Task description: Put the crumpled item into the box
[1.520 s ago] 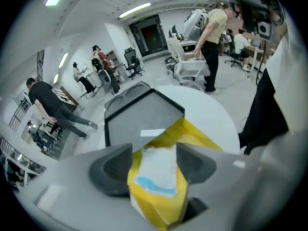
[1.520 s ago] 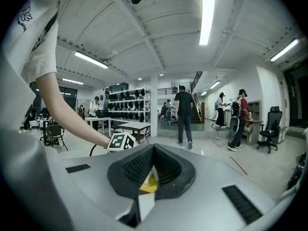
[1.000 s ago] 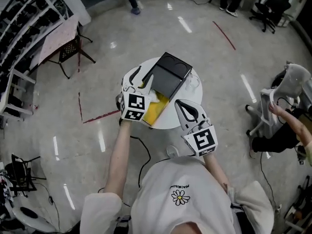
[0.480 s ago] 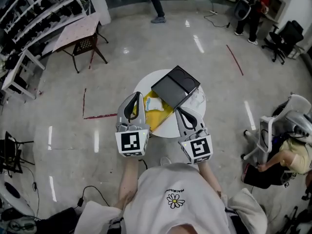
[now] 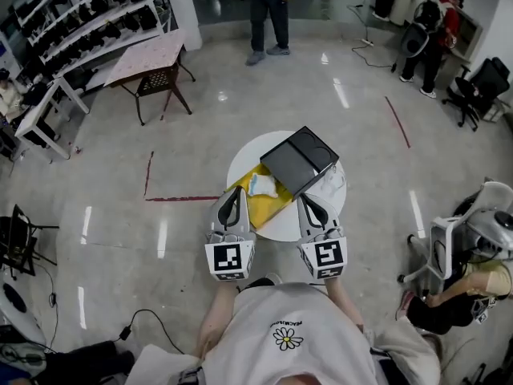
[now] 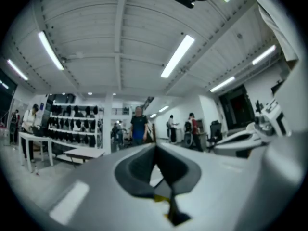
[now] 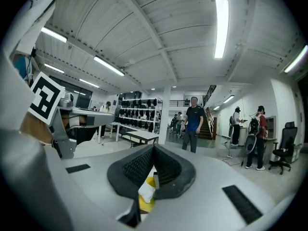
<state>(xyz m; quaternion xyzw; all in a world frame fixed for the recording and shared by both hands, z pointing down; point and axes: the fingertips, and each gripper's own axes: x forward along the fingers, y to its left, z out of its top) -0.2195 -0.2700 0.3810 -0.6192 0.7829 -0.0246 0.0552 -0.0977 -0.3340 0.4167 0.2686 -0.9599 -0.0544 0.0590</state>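
Looking down on a polished grey floor and a small round white table [image 5: 244, 157], with a yellow sheet [image 5: 268, 205] spread over its near side. Holding both tools level at the table's near edge: the left gripper [image 5: 233, 192] clenched on nothing, its jaws having just been closing with no thing between them, and the right gripper [image 5: 302, 199] likewise pinched together and empty. Finding the crumpled item [image 5: 262, 185], a white and pale blue wad, lying on the sheet just ahead of the left gripper's tips and a little to their right, not yet inside the black box [image 5: 299, 160] sitting just beyond it, ahead of the right gripper. Judging the pick-up as still to be made: likely needing to spread the left jaws, push forward, close on the wad and lift it over the box's near edge. Failing to tell from above whether the box is lying open or lidded. Seeing nothing lying between either gripper and the wad, though risking a pinch of the sheet along with it. Noting a standing person [image 5: 268, 6] well beyond the table, a pink-topped table [image 5: 148, 54] far ahead to the left, and red floor tape [image 5: 180, 198] left of the left gripper.
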